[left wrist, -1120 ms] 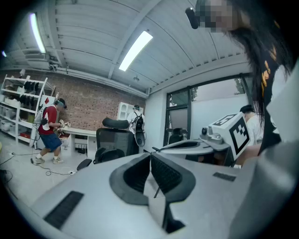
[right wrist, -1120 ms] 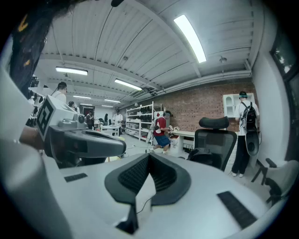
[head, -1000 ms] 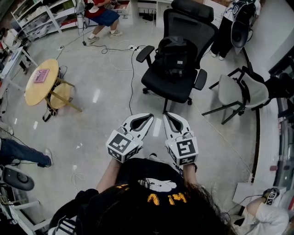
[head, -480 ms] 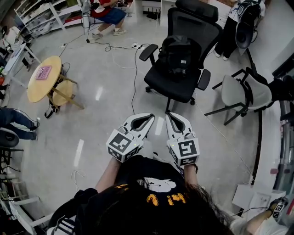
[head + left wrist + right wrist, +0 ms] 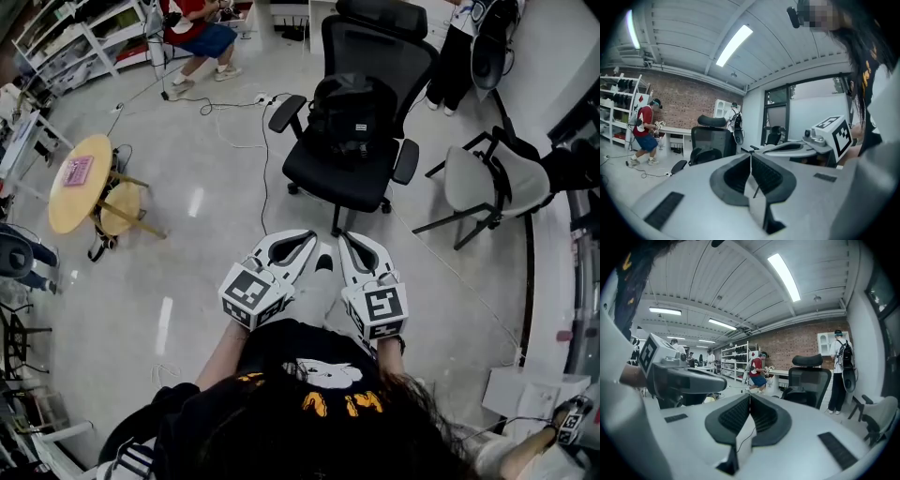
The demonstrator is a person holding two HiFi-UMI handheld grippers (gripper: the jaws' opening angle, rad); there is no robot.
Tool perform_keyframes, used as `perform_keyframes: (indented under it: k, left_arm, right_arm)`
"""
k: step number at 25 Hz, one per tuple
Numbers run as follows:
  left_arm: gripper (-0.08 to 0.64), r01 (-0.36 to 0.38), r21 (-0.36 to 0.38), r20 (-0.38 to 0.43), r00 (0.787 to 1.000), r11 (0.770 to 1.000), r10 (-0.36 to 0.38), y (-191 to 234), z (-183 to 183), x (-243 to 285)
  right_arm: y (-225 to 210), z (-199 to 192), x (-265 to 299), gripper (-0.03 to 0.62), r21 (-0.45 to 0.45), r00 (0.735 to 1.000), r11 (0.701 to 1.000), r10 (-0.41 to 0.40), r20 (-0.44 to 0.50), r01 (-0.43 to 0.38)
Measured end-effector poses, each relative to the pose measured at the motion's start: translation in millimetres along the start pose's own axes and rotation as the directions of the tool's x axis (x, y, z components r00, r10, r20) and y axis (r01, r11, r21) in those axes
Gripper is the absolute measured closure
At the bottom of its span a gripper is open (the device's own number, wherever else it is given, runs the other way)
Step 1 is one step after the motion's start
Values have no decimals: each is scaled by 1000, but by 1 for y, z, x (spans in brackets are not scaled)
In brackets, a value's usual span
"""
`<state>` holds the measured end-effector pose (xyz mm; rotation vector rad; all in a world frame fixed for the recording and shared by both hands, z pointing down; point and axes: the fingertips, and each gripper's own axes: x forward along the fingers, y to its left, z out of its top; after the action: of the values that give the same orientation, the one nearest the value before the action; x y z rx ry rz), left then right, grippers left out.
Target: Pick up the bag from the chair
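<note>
A black backpack (image 5: 352, 117) sits on the seat of a black office chair (image 5: 361, 178) ahead of me on the floor. The bag (image 5: 707, 155) also shows small in the left gripper view, and the bag (image 5: 799, 396) in the right gripper view, on the same chair (image 5: 810, 378). My left gripper (image 5: 306, 239) and right gripper (image 5: 341, 238) are held side by side near my body, well short of the chair. Both have their jaws closed together with nothing between them.
A round wooden table (image 5: 82, 183) stands at the left. A grey chair (image 5: 487, 183) is to the right of the black chair. Cables (image 5: 265, 159) trail across the floor. A person in red (image 5: 192, 23) sits at the far back; another person (image 5: 839, 366) stands by the wall.
The view has shifted slightly; the chair now sits a little left of where it was. Both grippers stay together, shut, in the same place before my body.
</note>
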<state>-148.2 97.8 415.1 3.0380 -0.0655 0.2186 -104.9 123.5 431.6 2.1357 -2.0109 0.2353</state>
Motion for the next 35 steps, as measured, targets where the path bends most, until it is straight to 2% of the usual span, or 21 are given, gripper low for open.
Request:
perform_keyframes:
  k: [7, 21, 27, 35]
  left_arm:
    - [551, 65, -6, 1, 998, 998, -65, 15, 5, 66]
    - [551, 54, -42, 17, 998, 998, -53, 126, 31, 188]
    - [551, 70, -71, 24, 997, 995, -69, 155, 28, 221]
    - [551, 60, -93, 22, 998, 994, -59, 187, 25, 238]
  right_arm:
    - [-58, 0, 26, 589, 1, 999, 999, -39, -14, 39]
    - [-182, 25, 128, 589, -40, 995, 997, -72, -73, 69]
    - [-212, 28, 162, 589, -61, 992, 995, -82, -100, 76]
    - [-226, 27, 199, 589, -76, 990, 995, -70, -123, 61]
